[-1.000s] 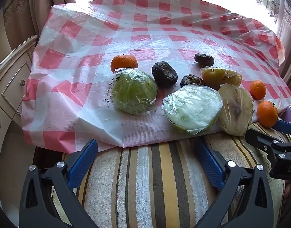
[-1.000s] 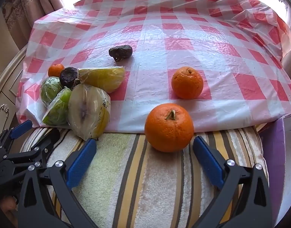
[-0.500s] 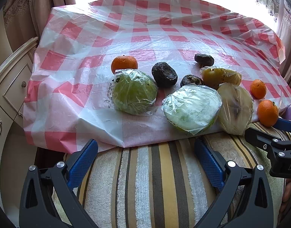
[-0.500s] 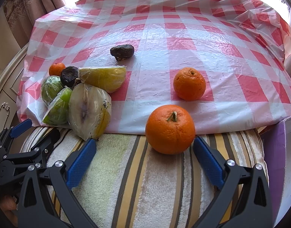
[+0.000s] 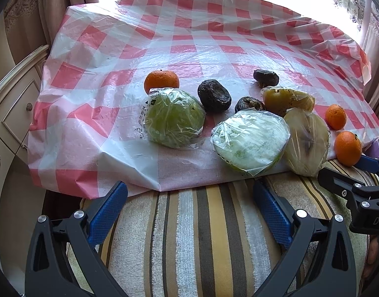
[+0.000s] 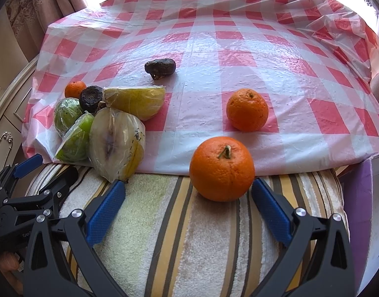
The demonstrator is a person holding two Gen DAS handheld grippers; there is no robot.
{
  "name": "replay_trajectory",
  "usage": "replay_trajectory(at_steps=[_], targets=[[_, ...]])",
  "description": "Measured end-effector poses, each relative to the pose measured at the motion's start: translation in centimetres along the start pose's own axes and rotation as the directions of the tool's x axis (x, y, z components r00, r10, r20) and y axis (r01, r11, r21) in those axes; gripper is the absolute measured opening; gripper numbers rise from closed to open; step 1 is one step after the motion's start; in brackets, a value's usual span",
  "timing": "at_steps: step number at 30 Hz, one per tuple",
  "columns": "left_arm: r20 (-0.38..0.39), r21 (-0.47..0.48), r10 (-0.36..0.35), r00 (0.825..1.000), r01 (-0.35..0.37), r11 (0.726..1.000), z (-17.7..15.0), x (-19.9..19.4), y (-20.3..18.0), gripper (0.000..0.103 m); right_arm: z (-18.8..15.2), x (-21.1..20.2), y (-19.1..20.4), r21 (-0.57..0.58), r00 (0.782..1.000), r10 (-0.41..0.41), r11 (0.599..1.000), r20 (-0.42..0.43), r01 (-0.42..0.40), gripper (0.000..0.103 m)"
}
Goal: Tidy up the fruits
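Fruits lie on a red-and-white checked plastic cloth. In the left wrist view there are a wrapped green fruit, a wrapped pale green half, a wrapped yellowish cut fruit, three dark wrinkled fruits and three oranges. My left gripper is open and empty over the striped towel. My right gripper is open, just short of a large orange at the cloth's edge. A second orange lies behind it.
A striped towel covers the near surface. A purple box edge stands at the right. A cream cabinet with drawers is on the left. Curtains hang behind the table.
Both grippers have moved slightly forward and the fruits sit a little closer in view. No fruit has moved.
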State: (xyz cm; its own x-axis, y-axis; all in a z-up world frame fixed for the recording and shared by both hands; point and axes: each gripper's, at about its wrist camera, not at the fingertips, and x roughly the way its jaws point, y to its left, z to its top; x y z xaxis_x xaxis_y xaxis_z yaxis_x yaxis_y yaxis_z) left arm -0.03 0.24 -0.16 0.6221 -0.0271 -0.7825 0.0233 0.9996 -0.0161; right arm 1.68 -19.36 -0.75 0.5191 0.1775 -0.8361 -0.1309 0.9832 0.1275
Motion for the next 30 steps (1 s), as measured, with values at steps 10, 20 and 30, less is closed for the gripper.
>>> replay_trajectory(at_steps=[10, 20, 30], targets=[[-0.001, 0.002, 0.001, 1.000, -0.001, 1.000, 0.0, 0.0, 0.1, 0.098, 0.0, 0.0, 0.0, 0.000, 1.000, 0.000, 1.000, 0.000, 0.000, 0.102], [0.001, -0.002, -0.004, 1.000, 0.004, 1.000, 0.1, 0.0, 0.0, 0.098, 0.0, 0.0, 0.0, 0.000, 1.000, 0.000, 1.000, 0.000, 0.000, 0.102], [0.058, -0.056, -0.096, 0.994, 0.099, 0.994, 0.0, -0.6, 1.2, 0.098, 0.2, -0.2, -0.4, 0.008, 0.999, 0.038, 0.999, -0.010, -0.038, 0.102]])
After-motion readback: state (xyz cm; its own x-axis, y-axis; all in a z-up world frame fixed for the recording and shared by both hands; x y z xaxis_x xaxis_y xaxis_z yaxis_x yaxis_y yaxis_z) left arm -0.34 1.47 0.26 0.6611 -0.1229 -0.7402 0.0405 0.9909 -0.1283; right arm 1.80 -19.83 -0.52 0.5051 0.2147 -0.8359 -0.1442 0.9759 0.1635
